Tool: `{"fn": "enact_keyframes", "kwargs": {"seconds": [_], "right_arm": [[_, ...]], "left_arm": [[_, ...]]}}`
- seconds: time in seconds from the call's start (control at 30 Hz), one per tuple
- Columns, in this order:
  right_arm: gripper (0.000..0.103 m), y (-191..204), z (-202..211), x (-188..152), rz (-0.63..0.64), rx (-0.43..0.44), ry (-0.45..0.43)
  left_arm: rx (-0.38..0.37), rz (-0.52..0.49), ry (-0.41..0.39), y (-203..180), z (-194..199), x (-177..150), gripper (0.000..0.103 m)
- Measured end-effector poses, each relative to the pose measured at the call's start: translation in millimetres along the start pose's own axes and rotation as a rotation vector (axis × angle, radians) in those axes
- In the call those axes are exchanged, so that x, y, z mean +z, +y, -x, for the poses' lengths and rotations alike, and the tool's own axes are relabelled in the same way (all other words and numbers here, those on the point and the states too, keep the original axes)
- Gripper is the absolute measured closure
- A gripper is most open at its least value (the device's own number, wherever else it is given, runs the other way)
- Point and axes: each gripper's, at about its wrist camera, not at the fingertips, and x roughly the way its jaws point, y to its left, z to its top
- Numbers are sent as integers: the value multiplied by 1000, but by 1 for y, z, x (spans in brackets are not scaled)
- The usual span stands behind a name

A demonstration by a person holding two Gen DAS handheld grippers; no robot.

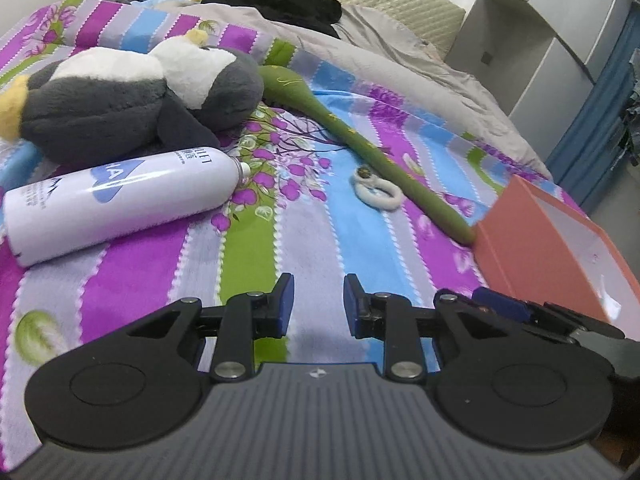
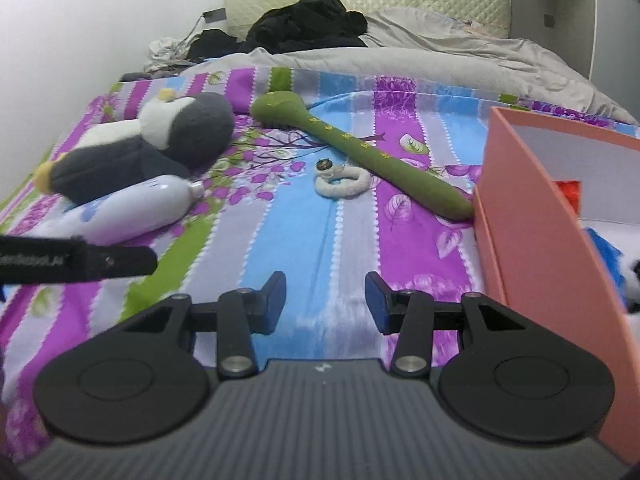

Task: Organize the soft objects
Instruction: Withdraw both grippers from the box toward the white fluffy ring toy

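**Both tongs hang empty over the striped bedspread**

The left tongs [image 1: 316, 304] point forward and downward over the bed [image 1: 304, 240], jaws parted a modest way with nothing between them. The right tongs [image 2: 326, 302] hold a like pose, jaws somewhat wider apart and also empty; they sit just to the right of the left tongs, whose black body crosses the left edge of the right wrist view.

Ahead of both lie the soft things. A grey-and-white plush penguin [image 1: 132, 96] rests on its side, well ahead and left of the left tongs, with a white spray bottle [image 1: 120, 204] lying just in front of it. A long green plush stick [image 2: 360, 152] runs diagonally from beside the penguin's head to the corner of a pink box [image 2: 532, 240], which stands just right of the right tongs. A small white fluffy ring [image 2: 344, 186] lies just beside the stick, straight ahead of the right tongs and well apart from them. Dark clothes [image 2: 308, 24] are heaped near the headboard.
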Motion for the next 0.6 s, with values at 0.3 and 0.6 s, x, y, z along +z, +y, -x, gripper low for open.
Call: {"fn": "enact_keyframes", "kwargs": {"seconds": [0.3, 0.6], "right_arm": [[56, 5, -77, 21, 20, -33, -43], [56, 1, -137, 44, 27, -105, -62]], "left_arm": [[28, 13, -20, 16, -44, 16, 72], [16, 26, -11, 23, -59, 15, 72]]}}
